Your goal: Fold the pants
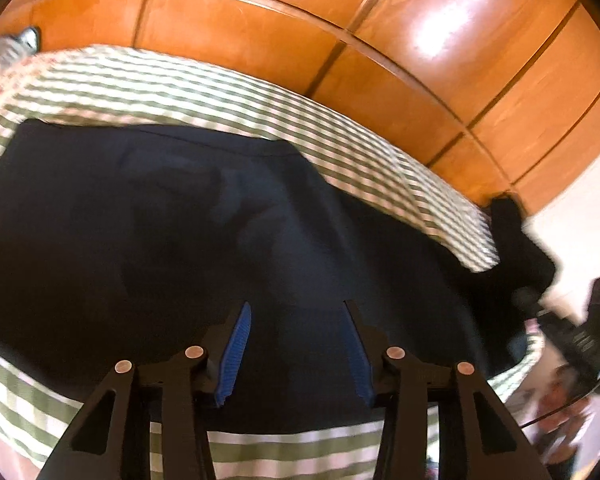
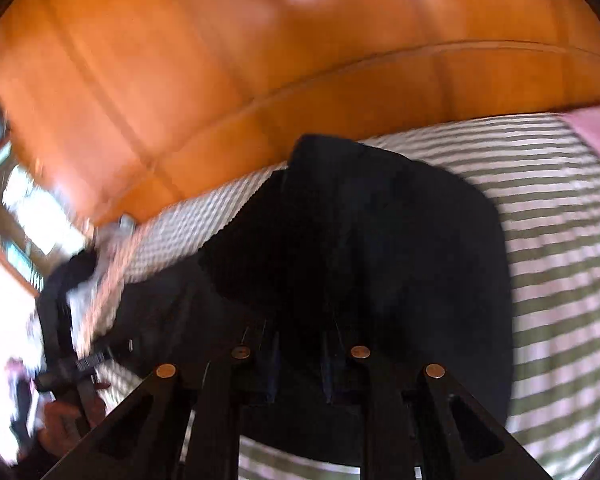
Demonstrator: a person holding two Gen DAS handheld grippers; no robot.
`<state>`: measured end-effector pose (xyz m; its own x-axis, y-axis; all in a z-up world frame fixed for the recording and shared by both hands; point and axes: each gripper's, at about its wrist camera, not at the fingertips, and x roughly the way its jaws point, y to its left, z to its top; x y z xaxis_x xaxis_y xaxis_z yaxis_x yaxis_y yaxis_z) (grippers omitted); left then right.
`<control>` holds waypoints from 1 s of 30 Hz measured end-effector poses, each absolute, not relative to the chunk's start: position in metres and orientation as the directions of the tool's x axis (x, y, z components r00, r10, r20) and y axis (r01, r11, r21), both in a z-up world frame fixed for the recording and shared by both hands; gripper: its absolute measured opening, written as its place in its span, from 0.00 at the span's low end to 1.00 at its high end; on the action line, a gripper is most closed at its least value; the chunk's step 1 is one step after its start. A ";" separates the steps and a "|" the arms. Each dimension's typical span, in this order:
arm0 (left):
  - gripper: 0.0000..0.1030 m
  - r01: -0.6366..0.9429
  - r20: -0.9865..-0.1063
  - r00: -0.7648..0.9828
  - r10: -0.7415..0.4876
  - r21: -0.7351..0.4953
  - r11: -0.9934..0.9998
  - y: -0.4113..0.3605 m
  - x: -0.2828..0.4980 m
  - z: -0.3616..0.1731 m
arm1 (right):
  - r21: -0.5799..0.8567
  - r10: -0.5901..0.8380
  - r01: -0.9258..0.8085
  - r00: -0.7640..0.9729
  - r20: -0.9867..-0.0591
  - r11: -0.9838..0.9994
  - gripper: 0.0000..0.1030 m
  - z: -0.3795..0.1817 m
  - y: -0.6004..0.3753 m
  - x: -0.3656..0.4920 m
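Here the left tool (image 1: 296,344) hangs with its ribbed blue pads (image 1: 236,356) apart and bare, just above the dark navy pants (image 1: 180,220), which lie smooth and flat ahead of it on a bed's green-and-white striped sheet (image 1: 260,108). The right tool (image 2: 300,360) is nearly closed amid dark, bunched pants fabric; blur hides whether it pinches the cloth. Beyond both rise glossy orange wooden panels (image 1: 440,40), grooved into rectangles.

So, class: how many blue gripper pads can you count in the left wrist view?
2. One blue pad lines the finger left of centre, the other the finger right of centre, apart above the dark pants.
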<state>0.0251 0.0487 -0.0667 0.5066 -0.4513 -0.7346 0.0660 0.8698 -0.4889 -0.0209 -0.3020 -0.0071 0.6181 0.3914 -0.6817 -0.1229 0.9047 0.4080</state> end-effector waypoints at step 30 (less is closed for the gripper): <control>0.19 0.096 -0.708 0.173 -0.685 -0.680 0.727 -0.051 0.096 -0.098 | 0.360 0.264 0.091 0.522 -0.811 0.928 0.60 -0.064 -0.364 -0.132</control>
<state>0.0963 -0.0507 -0.0980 0.1727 -0.6849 -0.7078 0.0961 0.7269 -0.6800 -0.1320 -0.3636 -0.0636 0.5222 0.2635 -0.8111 0.0908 0.9285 0.3601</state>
